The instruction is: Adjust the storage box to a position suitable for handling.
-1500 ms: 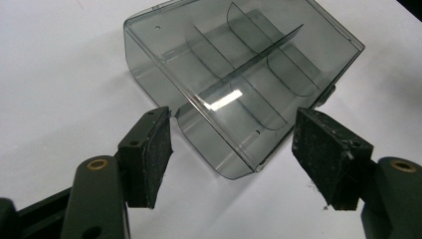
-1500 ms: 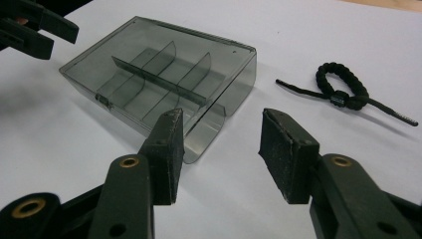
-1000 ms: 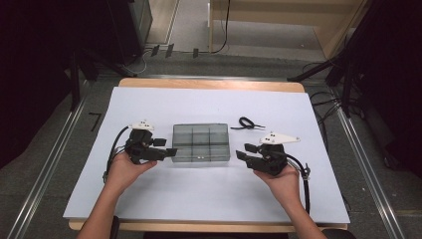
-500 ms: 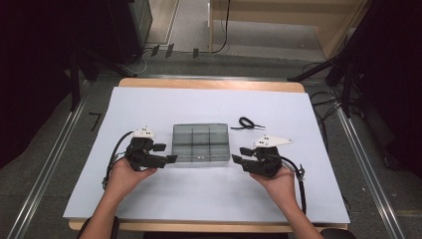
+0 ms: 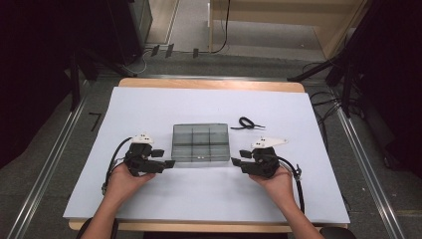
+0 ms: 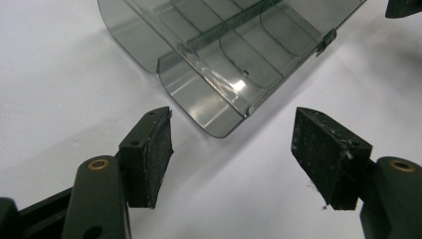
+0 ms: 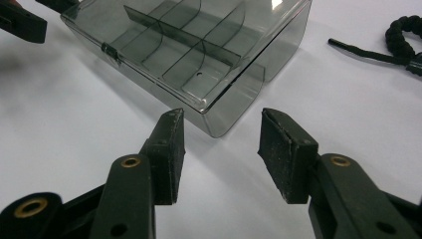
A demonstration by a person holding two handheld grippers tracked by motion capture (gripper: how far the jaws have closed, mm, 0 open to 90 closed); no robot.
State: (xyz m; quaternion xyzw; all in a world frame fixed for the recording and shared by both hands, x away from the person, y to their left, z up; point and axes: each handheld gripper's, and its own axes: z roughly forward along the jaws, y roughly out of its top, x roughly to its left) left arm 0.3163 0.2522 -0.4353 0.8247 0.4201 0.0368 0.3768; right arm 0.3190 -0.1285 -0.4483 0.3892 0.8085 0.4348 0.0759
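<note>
- The smoky clear compartment box (image 5: 201, 143) is lying flat and closed near the middle of the table, its latch (image 7: 108, 50) on the near edge facing me; every compartment is looking empty.
- I am holding my left gripper (image 5: 166, 164) just beside the box's near left corner, jaws spread wide and gripping nothing; in the left gripper view that rounded corner (image 6: 219, 127) is sitting between and just beyond my pads (image 6: 158, 154), not touching them.
- I am holding my right gripper (image 5: 236, 162) at the near right corner in the same way, jaws parted and empty, the corner just ahead of the gap.
- I am judging that I am flanking the box like this to steady or pinch it from both sides, perhaps to work the lid.
- A black cord (image 5: 247, 124) with a braided loop is lying just beyond the box's far right corner, apart from it.
- The white sheet (image 5: 278, 209) is covering a wooden table (image 5: 209, 83) whose bare edge is showing at the far side.
- Grey floor, metal rails (image 5: 366, 164) and loose cables are surrounding the table, with dark equipment standing to the left and right.
</note>
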